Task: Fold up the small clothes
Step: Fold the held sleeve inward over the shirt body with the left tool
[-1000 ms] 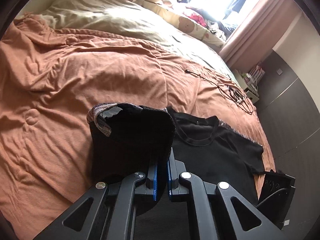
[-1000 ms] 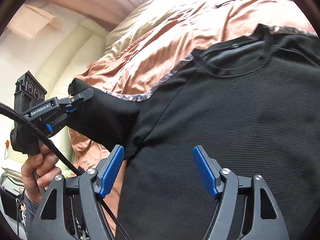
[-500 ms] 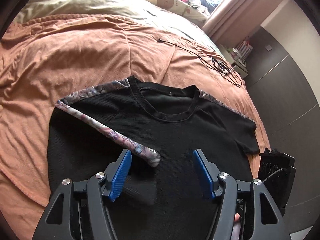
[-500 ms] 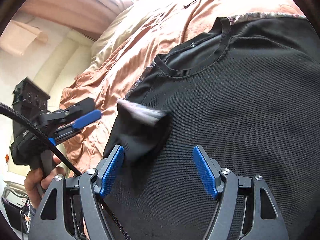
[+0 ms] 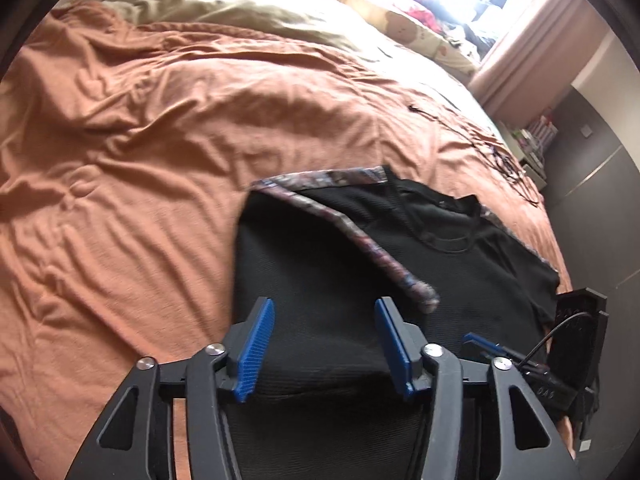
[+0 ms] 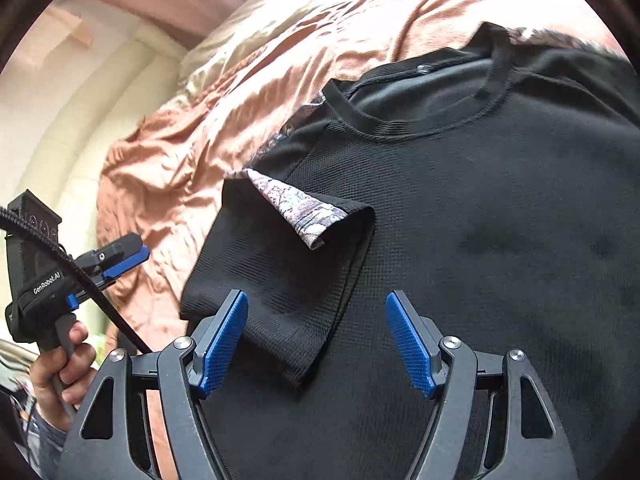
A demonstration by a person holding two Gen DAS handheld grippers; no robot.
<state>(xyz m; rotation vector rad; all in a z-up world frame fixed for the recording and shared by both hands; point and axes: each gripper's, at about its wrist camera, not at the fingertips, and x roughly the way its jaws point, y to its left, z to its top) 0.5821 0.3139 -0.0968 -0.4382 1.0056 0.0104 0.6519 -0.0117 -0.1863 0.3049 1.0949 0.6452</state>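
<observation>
A black T-shirt (image 5: pixel 460 280) (image 6: pixel 500 220) with patterned shoulder trim lies flat on the orange bedspread (image 5: pixel 160 140). Its sleeve (image 6: pixel 288 264) is folded inward over the chest, with the patterned strip (image 5: pixel 380 260) running across it. My left gripper (image 5: pixel 325 344) hovers over the folded part. Its jaws are closing, with nothing pinched between the pads. It also shows at the left of the right wrist view, where the left gripper (image 6: pixel 120 258) is held by a hand (image 6: pixel 60 364). My right gripper (image 6: pixel 316 344) stands open just above the sleeve's lower edge, gripping nothing.
A beige duvet (image 5: pixel 240 12) and patterned pillows (image 5: pixel 400 24) lie at the head of the bed under a bright window. A black cable (image 5: pixel 500 156) lies on the bedspread past the shirt. Dark cabinet fronts (image 5: pixel 592 200) stand beyond the bed's right edge.
The left gripper let go of the sleeve, which now lies folded over the shirt's chest. It then drew back to the shirt's left side. The right gripper shifted slightly and stayed open.
</observation>
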